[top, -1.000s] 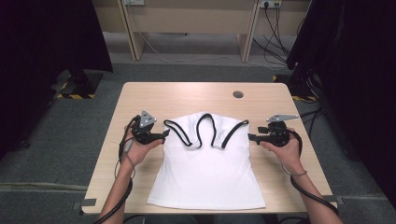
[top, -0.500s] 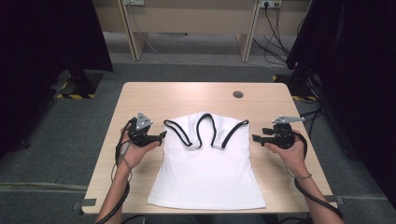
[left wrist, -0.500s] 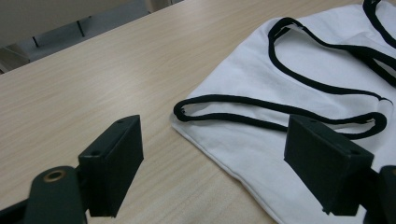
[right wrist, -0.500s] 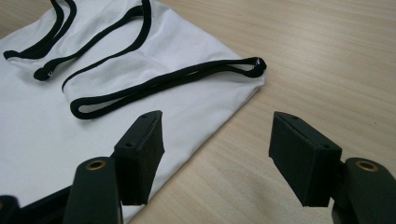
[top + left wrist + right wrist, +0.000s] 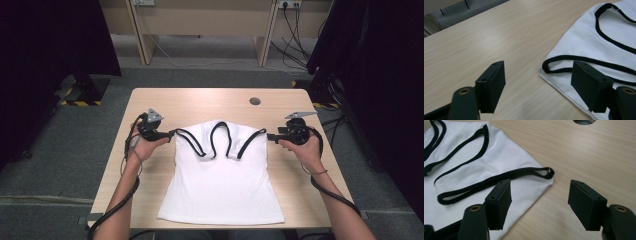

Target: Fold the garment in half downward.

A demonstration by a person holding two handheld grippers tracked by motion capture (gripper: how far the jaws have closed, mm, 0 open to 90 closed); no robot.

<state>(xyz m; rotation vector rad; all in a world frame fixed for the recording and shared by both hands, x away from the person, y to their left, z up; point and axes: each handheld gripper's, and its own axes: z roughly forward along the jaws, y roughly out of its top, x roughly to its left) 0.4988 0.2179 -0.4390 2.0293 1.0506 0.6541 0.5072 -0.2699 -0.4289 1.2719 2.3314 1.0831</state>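
At the middle of the wooden table (image 5: pixel 200 102) lies one white tank top (image 5: pixel 222 185), spread flat, hem toward the person and black-edged straps (image 5: pixel 220 137) toward the far side. Its two outer corners, where the black trim folds into a point, each sit just ahead of a gripper: the left gripper (image 5: pixel 539 87) has its jaws wide apart, with the left corner (image 5: pixel 546 66) between them and the right-hand jaw over the cloth, and the right gripper (image 5: pixel 540 206) is equally wide apart, with the right corner (image 5: pixel 550 172) just beyond its jaws. Neither holds anything. If the jaws close where they are, I judge they could catch only the thin trim or a single layer, so the top would slip out or lift unevenly; pushing forward first could bunch the fabric, and uneven pulls from the two sides could skew it or drag it toward an edge. By count: one top, two grippers, two hands, one table, and one round hole (image 5: pixel 255 101) in the tabletop near the far edge.
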